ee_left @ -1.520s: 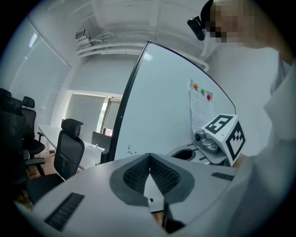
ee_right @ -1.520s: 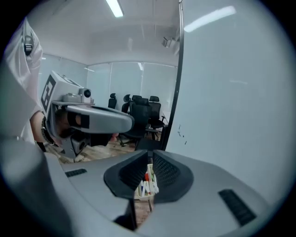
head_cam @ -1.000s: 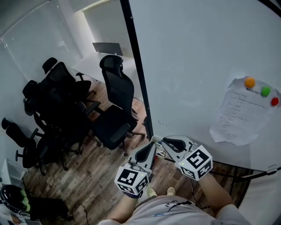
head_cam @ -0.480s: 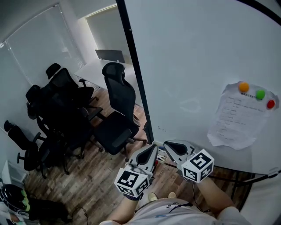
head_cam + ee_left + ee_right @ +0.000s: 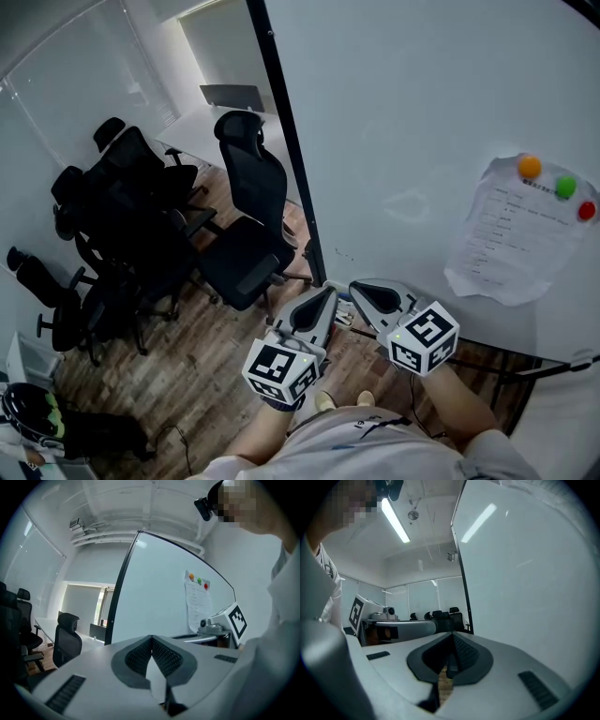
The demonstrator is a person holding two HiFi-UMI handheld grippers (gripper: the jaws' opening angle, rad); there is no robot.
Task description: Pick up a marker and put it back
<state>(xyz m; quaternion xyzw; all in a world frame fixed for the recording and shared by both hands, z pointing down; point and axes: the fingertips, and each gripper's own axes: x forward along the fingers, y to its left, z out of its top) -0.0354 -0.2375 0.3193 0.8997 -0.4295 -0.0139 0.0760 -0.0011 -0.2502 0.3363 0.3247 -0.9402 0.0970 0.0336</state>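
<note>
No marker shows clearly in any view. In the head view my left gripper [image 5: 327, 293] and right gripper [image 5: 355, 287] are held side by side low in the picture, tips pointing at the foot of the whiteboard [image 5: 422, 141]. Both are shut with nothing between the pads. The left gripper view shows its grey pads pressed together at the tips [image 5: 151, 638], with the right gripper's marker cube [image 5: 234, 620] off to the right. In the right gripper view the jaws [image 5: 452, 635] are likewise closed and empty, beside the whiteboard [image 5: 525, 573].
A sheet of paper [image 5: 511, 239] hangs on the whiteboard under orange [image 5: 530, 168], green [image 5: 565, 187] and red [image 5: 587, 210] magnets. The board's black edge [image 5: 291, 150] runs down the middle. Black office chairs [image 5: 248, 216] crowd the wooden floor [image 5: 187, 375] on the left.
The head camera has wobbled a little. Both grippers have stayed shut and close together near the bottom of the whiteboard, with hardly any shift.
</note>
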